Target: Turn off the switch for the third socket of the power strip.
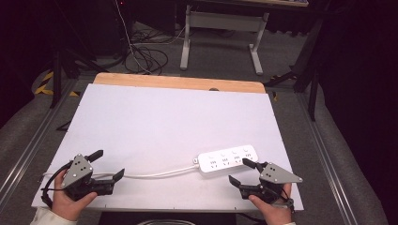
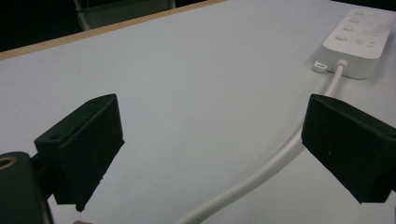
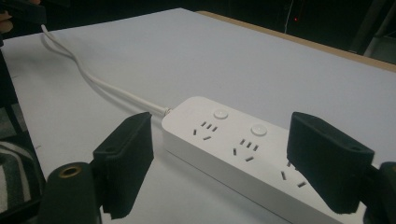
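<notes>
A white power strip (image 1: 227,159) lies flat on the white board (image 1: 164,117), near its front right. Its white cable (image 1: 155,174) runs left along the front edge toward my left gripper (image 1: 109,164). That gripper is open, and in its own view the cable (image 2: 261,170) passes on the board between the spread jaws of the left gripper (image 2: 215,149), with the power strip (image 2: 359,42) farther off. My right gripper (image 1: 239,171) is open just in front of the strip. In the right gripper view the power strip (image 3: 233,144) lies between the wide jaws of the right gripper (image 3: 229,163), and nothing is held.
The board rests on a wooden table (image 1: 178,82) whose far edge shows. Beyond it are a white desk frame (image 1: 220,33) and loose cables (image 1: 145,56) on the grey floor. Metal rails (image 1: 28,145) run along both sides.
</notes>
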`<action>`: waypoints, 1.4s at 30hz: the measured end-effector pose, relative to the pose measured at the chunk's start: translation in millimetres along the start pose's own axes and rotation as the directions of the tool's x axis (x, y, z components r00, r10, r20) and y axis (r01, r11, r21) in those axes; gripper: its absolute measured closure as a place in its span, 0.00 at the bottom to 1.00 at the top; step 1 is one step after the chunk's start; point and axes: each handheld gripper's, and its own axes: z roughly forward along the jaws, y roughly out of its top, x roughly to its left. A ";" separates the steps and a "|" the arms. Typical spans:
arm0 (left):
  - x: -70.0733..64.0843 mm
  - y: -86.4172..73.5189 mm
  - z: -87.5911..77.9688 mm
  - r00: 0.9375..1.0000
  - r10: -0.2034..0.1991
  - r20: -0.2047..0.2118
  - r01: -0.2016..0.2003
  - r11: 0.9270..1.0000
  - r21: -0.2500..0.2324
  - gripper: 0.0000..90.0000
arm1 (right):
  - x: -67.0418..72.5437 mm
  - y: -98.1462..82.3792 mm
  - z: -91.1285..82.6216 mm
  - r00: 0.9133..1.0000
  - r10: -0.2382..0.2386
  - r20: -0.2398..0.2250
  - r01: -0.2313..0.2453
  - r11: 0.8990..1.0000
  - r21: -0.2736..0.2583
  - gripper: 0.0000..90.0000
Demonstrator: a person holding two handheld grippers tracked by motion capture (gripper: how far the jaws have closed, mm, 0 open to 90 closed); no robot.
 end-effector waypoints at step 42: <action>-1.5 0.9 -2.3 1.000 0.016 -0.004 -0.016 1.000 0.016 0.07 | -3.2 37.4 -1.5 0.998 -0.061 -0.003 0.061 0.997 0.048 0.51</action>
